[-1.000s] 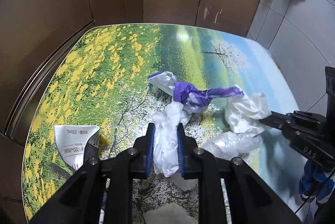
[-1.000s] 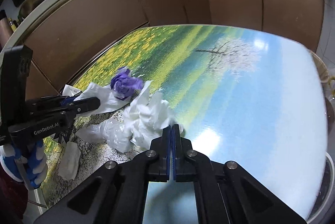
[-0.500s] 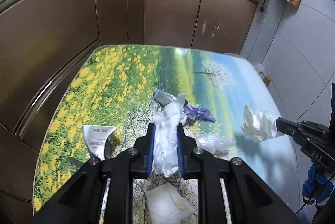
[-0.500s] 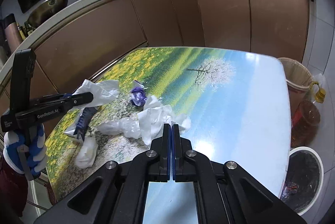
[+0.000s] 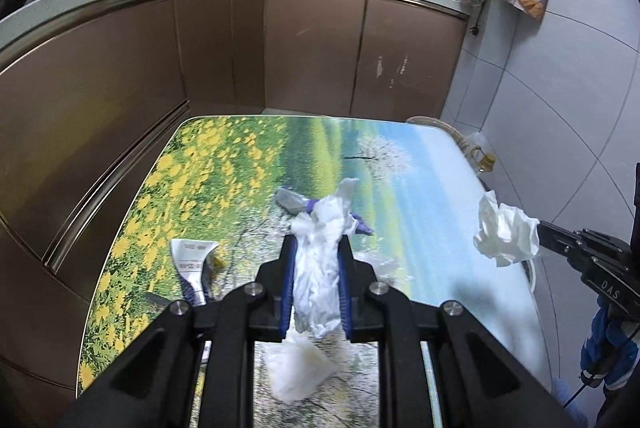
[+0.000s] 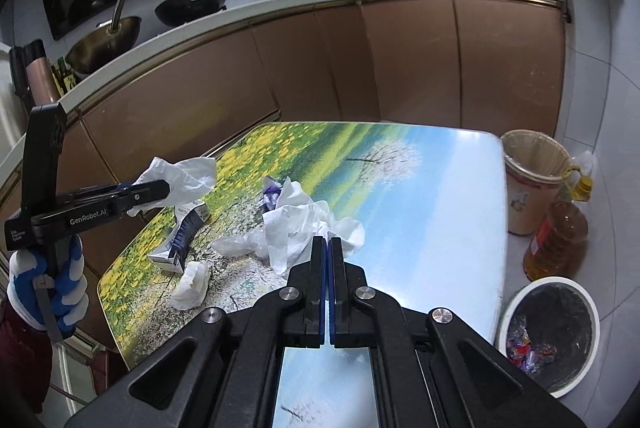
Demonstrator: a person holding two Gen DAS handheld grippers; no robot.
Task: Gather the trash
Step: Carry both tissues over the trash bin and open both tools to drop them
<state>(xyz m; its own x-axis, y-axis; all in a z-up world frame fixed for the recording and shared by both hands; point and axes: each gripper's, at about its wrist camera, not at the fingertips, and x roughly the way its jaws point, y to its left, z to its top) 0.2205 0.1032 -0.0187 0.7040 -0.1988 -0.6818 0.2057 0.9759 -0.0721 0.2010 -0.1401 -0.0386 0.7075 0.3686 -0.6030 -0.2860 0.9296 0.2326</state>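
Observation:
My left gripper (image 5: 316, 248) is shut on a crumpled white plastic wad (image 5: 320, 268), held above the flower-print table (image 5: 224, 168). In the right wrist view the left gripper (image 6: 160, 190) shows at the left with that wad (image 6: 180, 178). My right gripper (image 6: 328, 244) is shut on a white paper tissue (image 6: 308, 224); in the left wrist view this tissue (image 5: 506, 232) hangs from it over the table's right edge. A purple wrapper (image 5: 294, 202), a flattened carton (image 5: 194, 260), a clear bag (image 6: 240, 246) and a white tissue (image 5: 296, 368) lie on the table.
On the floor right of the table stand a white bin with a black liner (image 6: 510, 308), a beige bin (image 6: 532, 164) and an oil bottle (image 6: 558, 236). Brown cabinets (image 5: 312, 48) wrap the table's far and left sides.
Both grippers have risen and drawn back from the table, each carrying its white wad up off the pile. The purple wrapper and clear bag stayed on the table.

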